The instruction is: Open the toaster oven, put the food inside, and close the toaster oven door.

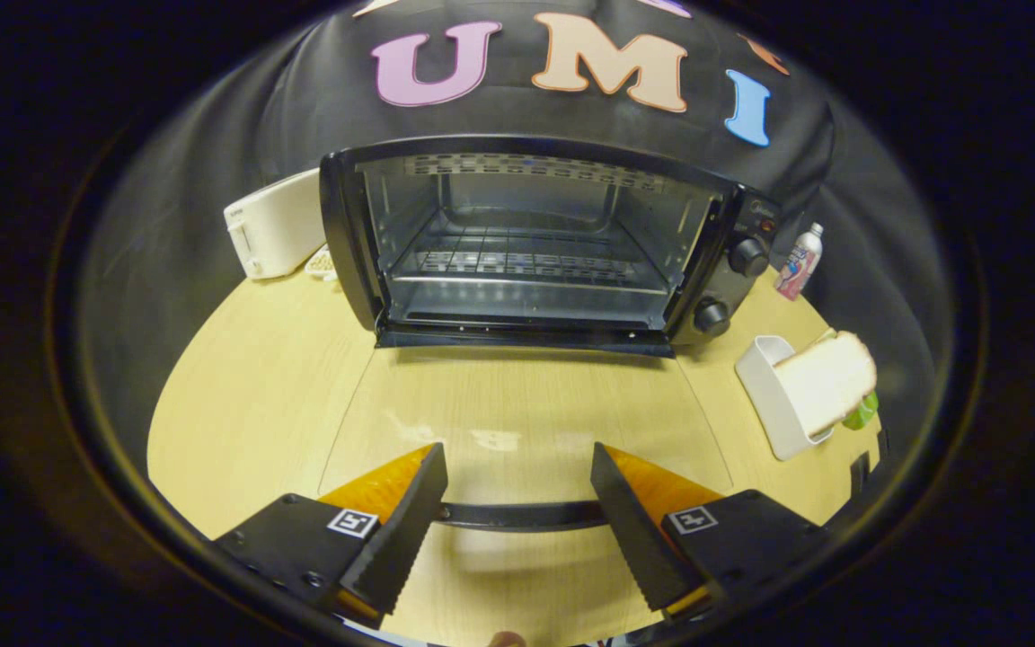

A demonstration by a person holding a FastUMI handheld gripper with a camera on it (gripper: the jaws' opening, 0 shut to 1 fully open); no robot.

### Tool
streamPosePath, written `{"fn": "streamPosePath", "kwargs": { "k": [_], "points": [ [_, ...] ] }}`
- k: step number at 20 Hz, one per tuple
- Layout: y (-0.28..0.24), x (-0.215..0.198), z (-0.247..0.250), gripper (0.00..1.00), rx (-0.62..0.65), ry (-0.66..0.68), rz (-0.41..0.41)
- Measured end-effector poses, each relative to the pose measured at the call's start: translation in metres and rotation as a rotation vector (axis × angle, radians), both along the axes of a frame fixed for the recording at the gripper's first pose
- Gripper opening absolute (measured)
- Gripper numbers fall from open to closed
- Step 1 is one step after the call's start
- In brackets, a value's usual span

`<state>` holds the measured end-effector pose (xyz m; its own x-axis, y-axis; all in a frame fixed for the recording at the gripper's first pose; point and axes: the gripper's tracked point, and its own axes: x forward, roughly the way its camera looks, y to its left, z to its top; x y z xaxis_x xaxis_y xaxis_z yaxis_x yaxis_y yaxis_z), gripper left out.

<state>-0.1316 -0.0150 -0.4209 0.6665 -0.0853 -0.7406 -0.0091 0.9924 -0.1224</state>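
Note:
The black toaster oven [737, 235] stands at the back of the table with its cavity open and its wire rack [517, 262] bare. Its glass door [526, 395] lies folded down flat toward me, and the wood shows through it. The door's black handle [517, 516] runs across the gap between my fingers. My gripper [517, 449] is open over the door's near end, with nothing pressed between its orange-backed fingers [410, 521]. A slice of white bread [827, 377] leans in a white holder [765, 386] to the right of the oven, beyond my right finger.
A white appliance [275, 225] sits left of the oven, with a small dish [322, 263] beside it. A pink and white bottle [800, 261] stands at the back right. Something green [863, 413] lies behind the bread holder. The round wooden table [239, 395] has bare room on the left.

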Motion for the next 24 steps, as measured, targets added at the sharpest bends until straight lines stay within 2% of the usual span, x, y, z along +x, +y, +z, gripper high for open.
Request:
{"fn": "streamPosePath", "kwargs": {
  "k": [6, 9, 17, 24],
  "points": [
    [-0.030, 0.002, 0.034, 1.00, -0.056, -0.037, -0.046],
    [-0.058, 0.010, 0.065, 1.00, -0.072, -0.103, -0.109],
    [-0.186, 0.034, 0.130, 1.00, -0.109, -0.258, -0.435],
    [-0.294, 0.026, 0.142, 1.00, -0.090, -0.302, -0.701]
  ]
}}
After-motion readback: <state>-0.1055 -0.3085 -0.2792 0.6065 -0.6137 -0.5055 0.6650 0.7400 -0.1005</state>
